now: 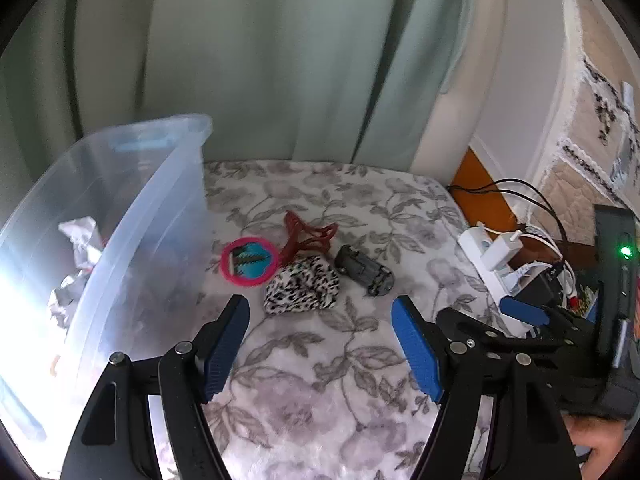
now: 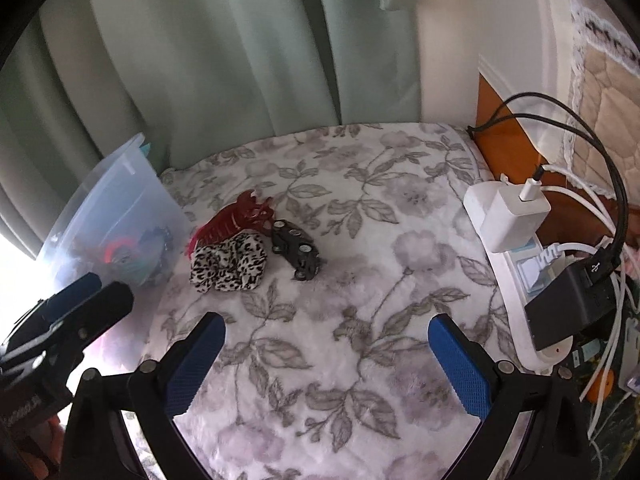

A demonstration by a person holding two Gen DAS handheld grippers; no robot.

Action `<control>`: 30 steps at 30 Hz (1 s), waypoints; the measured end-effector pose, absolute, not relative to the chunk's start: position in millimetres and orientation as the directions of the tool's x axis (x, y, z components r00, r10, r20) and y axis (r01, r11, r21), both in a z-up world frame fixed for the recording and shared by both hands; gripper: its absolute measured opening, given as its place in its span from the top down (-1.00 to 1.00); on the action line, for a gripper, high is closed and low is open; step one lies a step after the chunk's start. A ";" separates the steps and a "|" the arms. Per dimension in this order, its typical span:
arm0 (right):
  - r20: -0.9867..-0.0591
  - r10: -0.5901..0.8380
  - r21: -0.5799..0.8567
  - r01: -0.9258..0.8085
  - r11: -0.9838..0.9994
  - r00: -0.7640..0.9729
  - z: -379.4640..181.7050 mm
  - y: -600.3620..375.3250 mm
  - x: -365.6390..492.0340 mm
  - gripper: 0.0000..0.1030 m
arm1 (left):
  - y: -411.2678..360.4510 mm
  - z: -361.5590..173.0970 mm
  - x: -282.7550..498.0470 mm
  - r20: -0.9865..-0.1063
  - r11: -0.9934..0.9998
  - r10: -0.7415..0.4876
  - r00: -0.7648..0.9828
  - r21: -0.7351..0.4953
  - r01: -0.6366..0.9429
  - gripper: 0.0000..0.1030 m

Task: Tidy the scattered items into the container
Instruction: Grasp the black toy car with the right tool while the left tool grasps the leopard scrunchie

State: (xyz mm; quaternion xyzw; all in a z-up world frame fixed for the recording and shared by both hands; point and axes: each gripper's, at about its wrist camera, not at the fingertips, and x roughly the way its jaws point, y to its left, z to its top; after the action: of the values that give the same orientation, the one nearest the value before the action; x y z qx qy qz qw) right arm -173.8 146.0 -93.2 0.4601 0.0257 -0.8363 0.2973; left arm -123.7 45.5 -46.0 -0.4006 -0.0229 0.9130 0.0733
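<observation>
My left tongs (image 1: 320, 344) stand wide apart with nothing between the blue pads, hovering over the grey floral plush blanket (image 1: 360, 208). My right tongs (image 2: 326, 356) are also spread apart and empty, over the same blanket.

Ahead of the left tongs, just past the tips, lies the leopard-print fabric scrunchie (image 1: 302, 286). Touching it on the far left side is the pink-rimmed round item with a teal centre (image 1: 251, 261). Behind the scrunchie sits the dark red plastic claw hair clip (image 1: 308, 234), touching it. Just right of the scrunchie, the small dark grey toy car (image 1: 363, 270) lies on its side or back; wheels show in the right wrist view.

The clear plastic storage bin (image 1: 160, 208) stands left of the left tongs, close beside the left finger, with crumpled white paper (image 1: 78, 248) inside.

From the right tongs the pile sits ahead and to the left, well apart. A white power strip with chargers and cables (image 2: 516, 232) lies right of the right tongs at the blanket's edge.
</observation>
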 end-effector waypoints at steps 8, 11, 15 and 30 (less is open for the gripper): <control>-0.795 -0.478 0.240 0.530 -0.814 -0.373 -100.8 137.9 -189.8 -0.77 | 50.2 -71.0 -146.4 -0.761 -0.989 0.149 -0.632 -0.106 -0.106 -0.43; -0.798 -0.482 0.248 0.532 -0.810 -0.362 -104.5 135.1 -197.0 -0.74 | 48.0 -80.5 -155.8 -0.771 -0.991 0.136 -0.622 -0.097 -0.096 -0.43; -0.798 -0.495 0.259 0.546 -0.797 -0.344 -108.6 127.2 -205.5 -0.72 | 43.4 -98.9 -170.4 -0.795 -0.995 0.101 -0.598 -0.073 -0.072 -0.40; -0.836 -0.492 0.275 0.591 -0.758 -0.243 -151.2 75.3 -238.9 -0.38 | 34.6 -132.8 -202.7 -0.823 -0.996 0.085 -0.561 -0.066 -0.054 -0.14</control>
State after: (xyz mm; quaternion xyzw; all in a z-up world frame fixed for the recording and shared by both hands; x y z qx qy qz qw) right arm -238.9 75.3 -151.2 0.5099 0.0483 -0.7869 0.3442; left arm -202.7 34.6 -132.8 -0.4666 -0.0168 0.8834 0.0394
